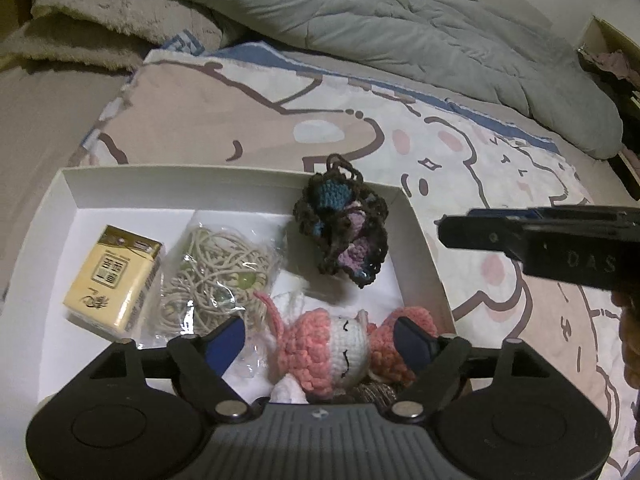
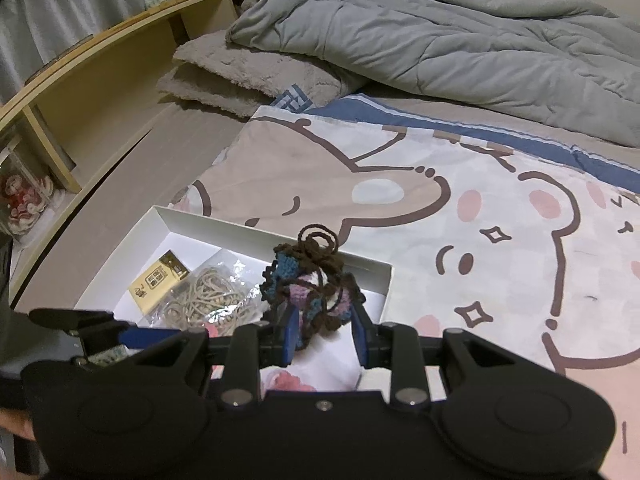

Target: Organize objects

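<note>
Bedroom tidying, caught mid-placement: a white box sits on a bed spread with a cartoon bear sheet, already holding most of the clutter. Reading left to right inside it, a yellow packet lies at the left end, a clear bag of cord rests just beside it, and a pink crochet doll lies along the near edge. The left gripper hangs over that doll with its blue fingers spread wide apart on either side of it, gripping nothing. Farther right, over the box's right end, a dark crochet piece in brown, blue and purple is clamped at its lower part between the fingers of the right gripper, its loose loops standing above the box's far wall. A grey quilt is bunched at the head of the bed.

The step in hand looks to be setting this piece into the free spot at the right end. Done well, it would be lowered until it rests on the box floor, clear of the doll and inside the far wall, before the fingers part; trailing yarn loops could snag a finger on release.
</note>
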The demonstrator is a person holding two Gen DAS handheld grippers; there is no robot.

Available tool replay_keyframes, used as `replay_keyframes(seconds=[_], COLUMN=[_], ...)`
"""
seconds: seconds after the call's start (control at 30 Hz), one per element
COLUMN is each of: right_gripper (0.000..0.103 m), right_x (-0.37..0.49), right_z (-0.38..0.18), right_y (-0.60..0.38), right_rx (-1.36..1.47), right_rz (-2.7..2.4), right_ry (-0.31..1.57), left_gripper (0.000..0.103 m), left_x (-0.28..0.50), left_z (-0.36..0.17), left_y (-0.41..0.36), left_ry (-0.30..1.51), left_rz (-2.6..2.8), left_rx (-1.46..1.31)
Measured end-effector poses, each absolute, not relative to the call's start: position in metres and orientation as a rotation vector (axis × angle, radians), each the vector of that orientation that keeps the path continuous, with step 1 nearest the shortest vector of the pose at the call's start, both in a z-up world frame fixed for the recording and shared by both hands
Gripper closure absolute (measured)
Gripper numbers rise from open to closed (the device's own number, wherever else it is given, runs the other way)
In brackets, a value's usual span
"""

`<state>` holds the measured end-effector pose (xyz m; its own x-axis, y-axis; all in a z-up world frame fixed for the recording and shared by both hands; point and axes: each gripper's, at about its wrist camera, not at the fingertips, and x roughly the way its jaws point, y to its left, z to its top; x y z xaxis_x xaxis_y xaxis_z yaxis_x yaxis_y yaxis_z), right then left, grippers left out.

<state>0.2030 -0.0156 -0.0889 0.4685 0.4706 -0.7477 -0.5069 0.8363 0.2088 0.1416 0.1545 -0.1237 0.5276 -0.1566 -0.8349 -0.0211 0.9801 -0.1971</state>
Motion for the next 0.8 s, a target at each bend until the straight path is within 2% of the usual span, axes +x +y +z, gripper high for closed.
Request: replay_keyframes(seconds=[0.17,0.27,0.5,0.57,0.7,0.8], right_gripper=[0.069,0.067,0.050,0.047,0.033,0.029], right_x=[0.190,0.183,0.168,0.165,0.156,0.149], right_z=[-0.078,-0.070,-0.053,-0.051,-0.042,-0.034], right_y=[-0.027,-0.036,-0.062,-0.069,-0.082,-0.091], right_rx=[-0.052,-0.050,-0.035,-0.032,-0.023,-0.017], right_rz=[0.601,0.591,0.574,0.571,0.569,0.566], right_ry=[0.883,0.869,0.838,0.831,0.804,0.786], left_gripper=[0.010,0.008,0.001,0.000,0.000,0.000], left_x=[0.133,0.127,0.110,0.106,0.097,0.089], left_z=[-0.112,-0.106,-0.086,-0.081,-0.067,-0.051], left_y=[0.156,0.159,0.162,0.160,0.153,0.144], left_ry=[0.990,0.981,0.943,0.936,0.912,0.880], left_rz=[-0.048,-0.025,0.035,0.045,0.053,0.069], left_rx=[-0.189,-0.197,-0.199,-0.185,-0.168,-0.147])
